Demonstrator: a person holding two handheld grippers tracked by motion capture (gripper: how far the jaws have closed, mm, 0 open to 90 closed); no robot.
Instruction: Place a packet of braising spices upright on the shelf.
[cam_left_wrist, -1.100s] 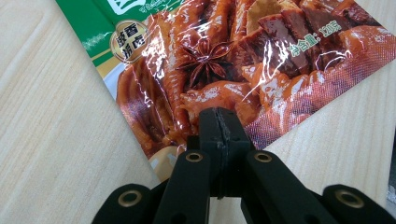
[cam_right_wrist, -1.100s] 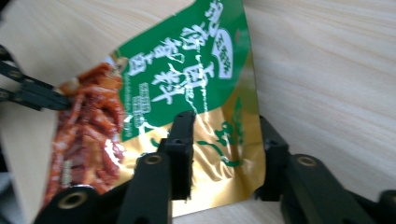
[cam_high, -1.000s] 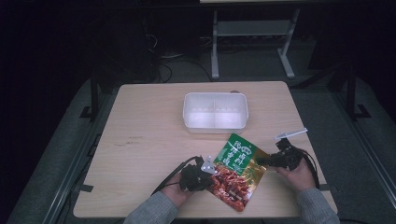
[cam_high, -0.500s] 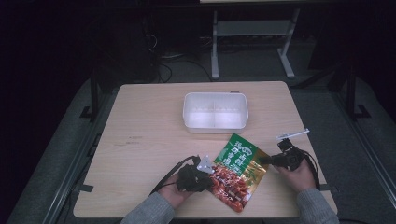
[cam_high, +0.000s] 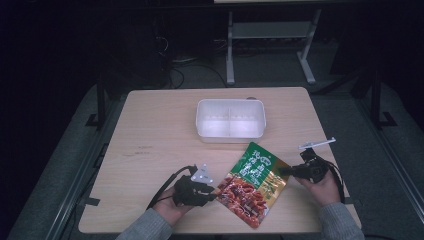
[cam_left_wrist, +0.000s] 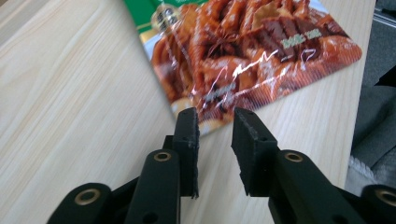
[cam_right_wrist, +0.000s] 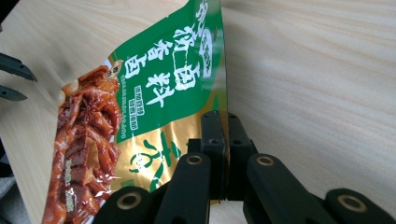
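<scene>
Dark flooring is surrounding the pale wooden bench (cam_high: 150, 135), where a seasoning pouch (cam_high: 254, 182) is lying near the front edge, below a white tub (cam_high: 230, 119). Right claw (cam_right_wrist: 223, 140) is pinching the pouch's green edge. Left claw (cam_left_wrist: 215, 128) is sitting apart, just beside the opposite corner. Being thin, glossy film, the pouch is probably light, floppy and slippery, so gripping its flat sealed edges looks safest.

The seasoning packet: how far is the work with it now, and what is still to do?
Done: the right gripper is shut on the edge of the seasoning packet, which lies on the table. In hand: the left gripper, jaws open, sits at the packet's opposite edge without pinching it. Left: probably grip that side, then lift the packet; the white container beyond looks empty, perhaps the destination.
</scene>
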